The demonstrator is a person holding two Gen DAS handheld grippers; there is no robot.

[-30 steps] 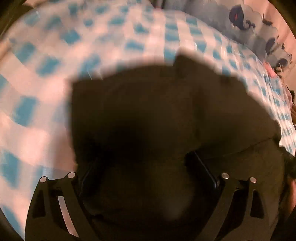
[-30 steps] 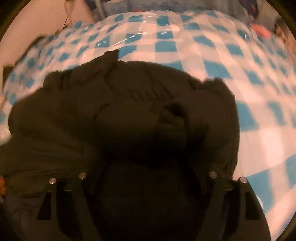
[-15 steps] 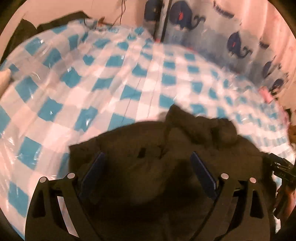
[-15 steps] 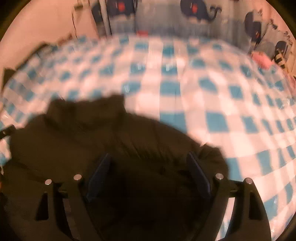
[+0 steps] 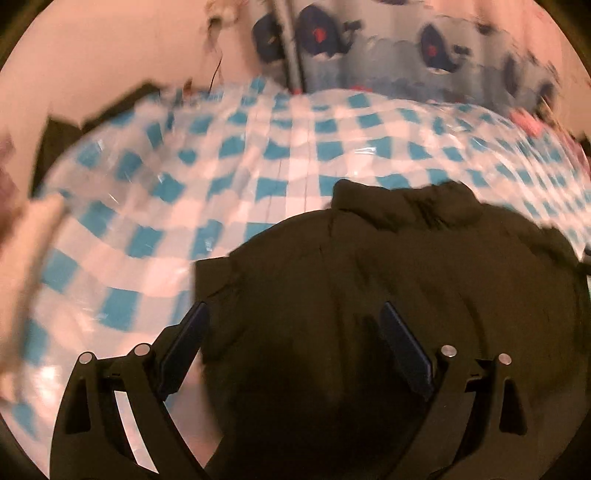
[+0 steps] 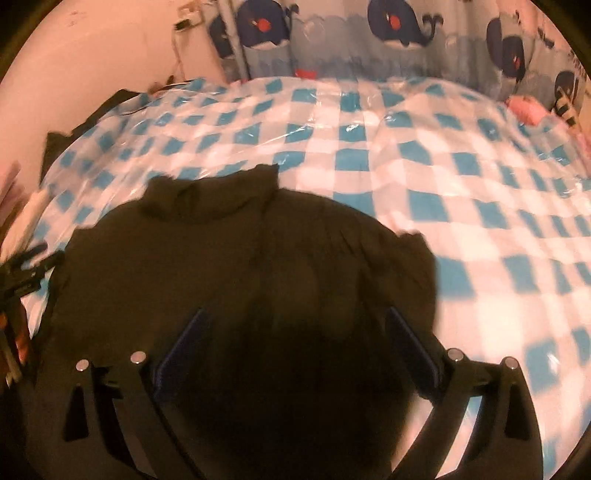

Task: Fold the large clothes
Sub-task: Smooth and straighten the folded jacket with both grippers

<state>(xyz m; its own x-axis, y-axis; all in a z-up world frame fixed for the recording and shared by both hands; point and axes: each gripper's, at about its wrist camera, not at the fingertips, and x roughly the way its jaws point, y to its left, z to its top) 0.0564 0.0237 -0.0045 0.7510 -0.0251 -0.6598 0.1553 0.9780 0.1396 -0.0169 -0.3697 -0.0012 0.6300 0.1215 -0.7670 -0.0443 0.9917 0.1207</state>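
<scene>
Both tools are seen with their pads apart and nothing gripped: the left tool (image 5: 291,350) is held over the near left part of a dark garment (image 5: 388,295), and the right tool (image 6: 295,354), its jaws opening, is held over the near right part of the same garment, no cloth pressed between its pads. The garment is spread on a bed covered with a blue-and-white checked sheet (image 6: 461,177) under clear plastic, collar (image 6: 218,199) towards the far side, beneath a whale-print curtain (image 6: 406,33). It is judged soft, limp and thick, likely to sag and bunch when lifted and to slide readily on the plastic. Hold is best taken at a hem edge or shoulder seam, where one layer can be pinched cleanly.
</scene>
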